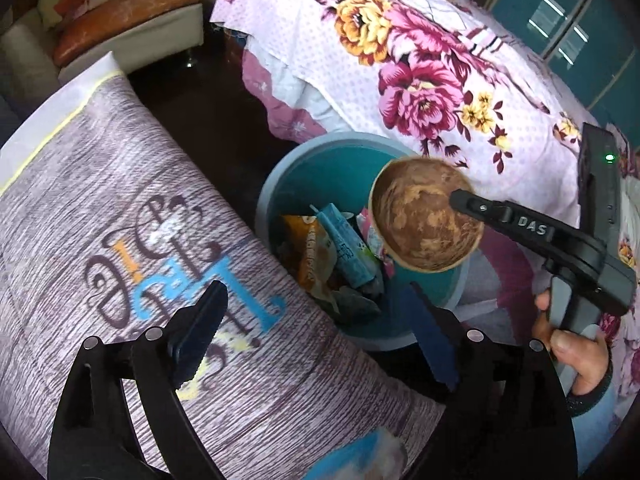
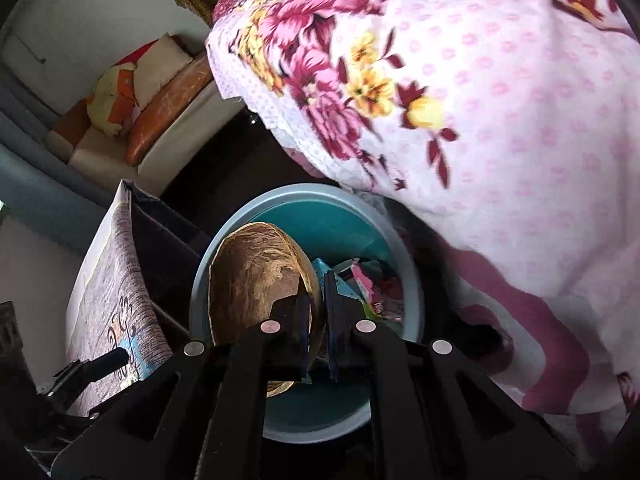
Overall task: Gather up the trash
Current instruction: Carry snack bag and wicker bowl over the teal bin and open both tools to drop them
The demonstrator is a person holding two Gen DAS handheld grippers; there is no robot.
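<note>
Spread wide with nothing between its pads, the left tool [image 1: 316,336] hangs over a lettered cloth [image 1: 120,216], the teal bin [image 1: 288,184] of wrappers [image 1: 344,248] just ahead. Rightward, the right tool [image 2: 320,320] pinches a stained paper bowl [image 2: 256,280] by its rim, above the bin.

Floral bedspread [image 1: 420,64], dark floor [image 1: 208,104] — cushioned sofa [image 2: 160,128] behind
</note>
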